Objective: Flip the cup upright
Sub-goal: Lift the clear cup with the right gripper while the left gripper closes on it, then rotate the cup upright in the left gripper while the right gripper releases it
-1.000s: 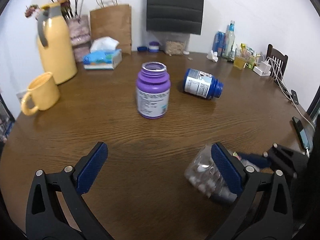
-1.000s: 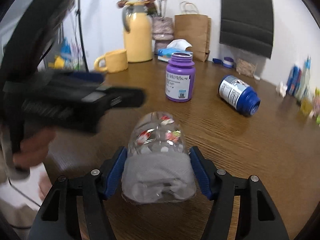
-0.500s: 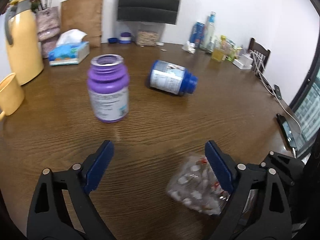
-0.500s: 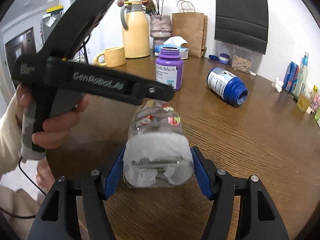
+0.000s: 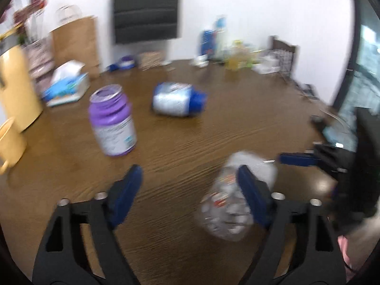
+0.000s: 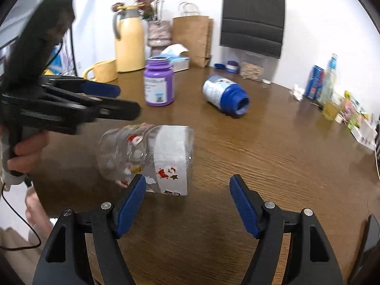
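A: Clear plastic cup (image 6: 147, 158), sticker-printed, is lying on its side on the wooden table (image 6: 273, 156), just beside the right gripper (image 6: 187, 200).

B: Both the right and the left gripper (image 5: 190, 187) are standing apart, gripping nothing.

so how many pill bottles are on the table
2. The purple plastic pill bottle stands upright and uncapped near the yellow jug. The blue-and-white pill bottle lies on its side to its right. Clutter along the wall may hide more.
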The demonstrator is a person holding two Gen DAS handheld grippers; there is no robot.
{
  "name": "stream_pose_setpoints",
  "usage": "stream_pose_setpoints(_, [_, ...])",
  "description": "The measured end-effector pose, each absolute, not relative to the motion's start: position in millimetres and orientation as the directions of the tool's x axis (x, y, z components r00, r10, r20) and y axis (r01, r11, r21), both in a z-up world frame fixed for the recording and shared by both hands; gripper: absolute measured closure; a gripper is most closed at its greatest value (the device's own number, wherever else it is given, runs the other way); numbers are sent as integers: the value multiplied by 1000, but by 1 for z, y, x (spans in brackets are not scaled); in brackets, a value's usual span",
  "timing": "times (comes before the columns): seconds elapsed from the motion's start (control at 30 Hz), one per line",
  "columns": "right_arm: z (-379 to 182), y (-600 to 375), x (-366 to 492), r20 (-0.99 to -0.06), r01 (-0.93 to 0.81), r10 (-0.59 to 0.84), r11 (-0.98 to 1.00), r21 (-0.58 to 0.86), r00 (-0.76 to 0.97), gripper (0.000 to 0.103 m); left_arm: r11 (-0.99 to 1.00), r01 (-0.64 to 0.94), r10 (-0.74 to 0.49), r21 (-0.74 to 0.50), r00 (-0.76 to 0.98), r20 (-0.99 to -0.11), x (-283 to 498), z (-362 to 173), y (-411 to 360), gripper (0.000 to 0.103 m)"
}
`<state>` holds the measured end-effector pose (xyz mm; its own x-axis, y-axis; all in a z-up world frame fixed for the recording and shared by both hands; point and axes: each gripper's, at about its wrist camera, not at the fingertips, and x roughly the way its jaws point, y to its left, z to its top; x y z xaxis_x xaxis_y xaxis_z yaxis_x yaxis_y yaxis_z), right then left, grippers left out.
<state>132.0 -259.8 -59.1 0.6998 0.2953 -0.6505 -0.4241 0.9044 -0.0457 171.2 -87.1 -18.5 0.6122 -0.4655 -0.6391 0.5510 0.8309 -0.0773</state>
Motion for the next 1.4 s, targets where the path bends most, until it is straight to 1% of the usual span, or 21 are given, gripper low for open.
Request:
stream_pose_setpoints(0.07, [-57,-266,132,-646,-400,286,916,-33,708,25,772,632,-517,-68,563,-645,168,-14,-97,14])
stream_pose_setpoints(0.1, [-56,-270,131,-644,-391,289,920,-18,708,25,747,664,-519,-45,540,-663,168,-16,-106,14])
stream_pose_setpoints(0.17, [-57,-276,129,-642,-371,280,928,-8,714,25,720,694,-484,-3,499,-719,171,-28,-125,14])
stream_pose_setpoints(0.2, [-58,-279,128,-642,-356,272,934,-2,717,25,711,703,-461,5,472,-752,174,-36,-135,16])
stream_pose_setpoints(0.23, [-59,-283,127,-644,-342,265,940,5,718,25,707,707,-435,5,441,-785,177,-45,-142,27])
stream_pose_setpoints(0.27, [-60,-288,126,-646,-323,257,946,18,719,25,702,712,-425,2,421,-801,180,-50,-146,35])
stream_pose_setpoints(0.3, [-61,-292,125,-645,-311,256,950,31,720,25,699,715,-407,3,401,-821,183,-55,-151,40])
stream_pose_setpoints(0.47, [-60,-312,118,-626,-270,302,951,149,719,25,679,734,-391,3,365,-845,190,-59,-162,42])
stream_pose_setpoints(0.6, [-50,-325,116,-587,-242,336,941,236,736,25,658,752,-406,24,383,-830,183,-59,-173,42])
stream_pose_setpoints(0.77, [-45,-345,122,-528,-208,453,864,458,719,25,639,769,-462,15,399,-792,180,-50,-176,42])
stream_pose_setpoints(0.83, [-49,-352,125,-500,-190,508,809,556,702,25,638,770,-484,15,417,-769,182,-44,-175,43])
stream_pose_setpoints(0.93, [-58,-357,132,-460,-175,573,734,656,679,25,630,776,-524,16,440,-729,180,-35,-174,43])
stream_pose_setpoints(1.03, [-68,-353,145,-397,-181,669,622,762,628,25,634,774,-545,10,455,-704,177,-33,-171,43])
stream_pose_setpoints(1.13, [-76,-346,158,-352,-174,728,539,824,588,25,627,779,-554,14,459,-695,171,-34,-170,43])
stream_pose_setpoints(1.27, [-81,-332,180,-360,-139,750,510,849,555,25,637,769,-552,50,501,-666,165,-34,-165,43])
stream_pose_setpoints(1.4, [-88,-323,206,-314,-117,795,430,895,518,26,641,765,-550,64,516,-656,172,-28,-162,42])
